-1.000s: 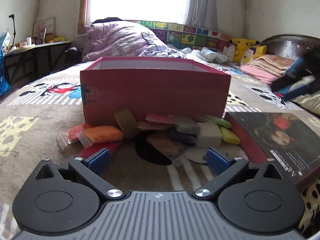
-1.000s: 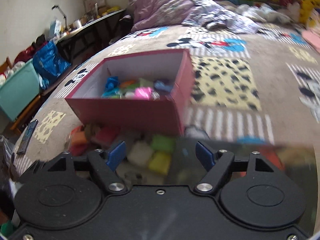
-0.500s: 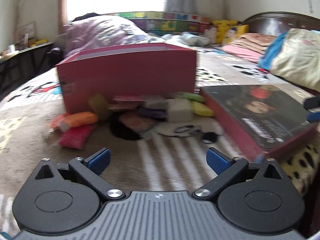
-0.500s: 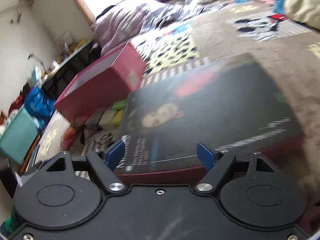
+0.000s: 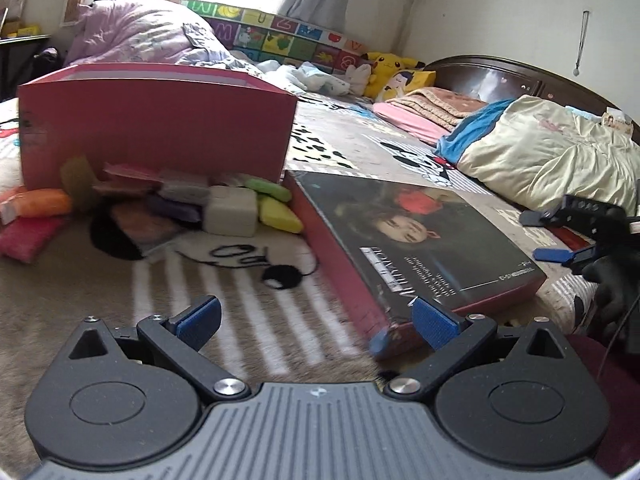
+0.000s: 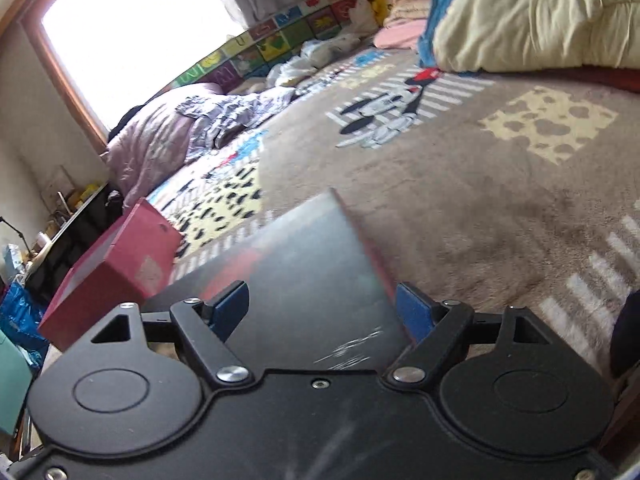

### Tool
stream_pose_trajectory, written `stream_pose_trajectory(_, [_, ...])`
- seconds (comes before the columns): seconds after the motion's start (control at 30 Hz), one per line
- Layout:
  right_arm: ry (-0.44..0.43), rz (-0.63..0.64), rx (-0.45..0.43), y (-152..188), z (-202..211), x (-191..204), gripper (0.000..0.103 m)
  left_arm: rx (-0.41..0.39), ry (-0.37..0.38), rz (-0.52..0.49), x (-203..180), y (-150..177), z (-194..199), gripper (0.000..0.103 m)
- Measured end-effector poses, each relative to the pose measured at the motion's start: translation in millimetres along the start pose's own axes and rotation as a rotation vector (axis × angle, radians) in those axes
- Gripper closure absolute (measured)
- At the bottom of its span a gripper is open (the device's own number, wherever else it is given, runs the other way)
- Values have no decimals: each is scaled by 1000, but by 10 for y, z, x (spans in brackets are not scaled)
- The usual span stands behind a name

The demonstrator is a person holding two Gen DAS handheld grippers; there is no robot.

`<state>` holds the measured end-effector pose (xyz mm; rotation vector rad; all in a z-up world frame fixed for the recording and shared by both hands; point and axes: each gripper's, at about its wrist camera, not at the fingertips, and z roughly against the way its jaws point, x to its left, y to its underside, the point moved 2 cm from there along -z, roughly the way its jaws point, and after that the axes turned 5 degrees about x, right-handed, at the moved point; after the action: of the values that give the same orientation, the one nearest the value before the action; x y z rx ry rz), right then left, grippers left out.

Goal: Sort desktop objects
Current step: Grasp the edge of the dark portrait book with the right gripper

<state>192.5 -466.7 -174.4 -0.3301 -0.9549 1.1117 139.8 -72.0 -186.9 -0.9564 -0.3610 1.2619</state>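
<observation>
Both views have swung from the red box (image 5: 156, 120) toward the book (image 5: 420, 240), and the right tool (image 6: 320, 312), its jaws just widening, now straddles the book's near end at lower centre without gripping. The left tool (image 5: 316, 320) hangs open and empty over the blanket, right fingertip beside the book's corner. Closing on the slick cover at this tilt could let it slip. Both tools point moderately downward.
</observation>
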Motion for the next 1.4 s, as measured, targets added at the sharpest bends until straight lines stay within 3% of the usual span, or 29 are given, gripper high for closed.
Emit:
stream_pose_trajectory(0.3, [-6, 16, 132, -2, -306, -154, 19, 30, 75, 1, -271, -145, -389, 0])
stream_pose_trajectory(0.6, [-55, 41, 191, 4, -355, -141, 10, 25, 55, -25, -473, -337, -644, 0])
stream_pose_trajectory(0.8, [-79, 99, 206, 21, -333, -64, 8, 73, 28, -101, -582, -396, -656, 0])
stream_pose_trajectory(0.97, [-99, 169, 178, 95, -117, 26, 7, 61, 46, -175, -643, -469, -463, 1])
stream_pose_trajectory(1.13, [-132, 143, 125, 157, 186, 35, 7, 45, 88, -192, -656, -567, -257, 1])
stream_pose_trajectory(1.4, [-193, 175, 35, 57, 532, 433, 7, -41, 110, -181, -525, -890, 148, 1])
